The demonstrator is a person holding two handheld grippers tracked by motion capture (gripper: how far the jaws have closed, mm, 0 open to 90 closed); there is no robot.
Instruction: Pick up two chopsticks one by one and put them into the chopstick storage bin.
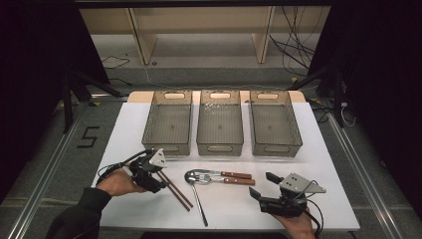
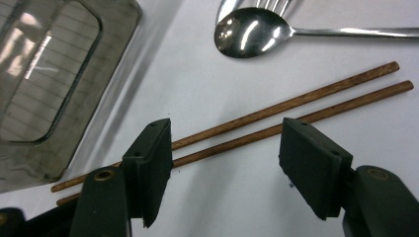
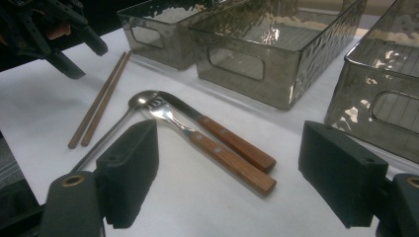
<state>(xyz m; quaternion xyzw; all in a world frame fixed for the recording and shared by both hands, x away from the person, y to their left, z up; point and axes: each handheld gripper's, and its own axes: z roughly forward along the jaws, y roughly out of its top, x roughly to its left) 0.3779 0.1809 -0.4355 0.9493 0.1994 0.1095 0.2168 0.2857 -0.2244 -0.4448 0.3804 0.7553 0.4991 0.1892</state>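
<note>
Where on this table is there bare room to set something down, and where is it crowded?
Free: the white tabletop right of the right-hand bin, and the strip left of the left-hand bin. Also the near edge between the spoon and the right gripper. Crowded: the middle front, where chopsticks, spoon and wooden-handled fork and knife lie close beside the left gripper.
</note>
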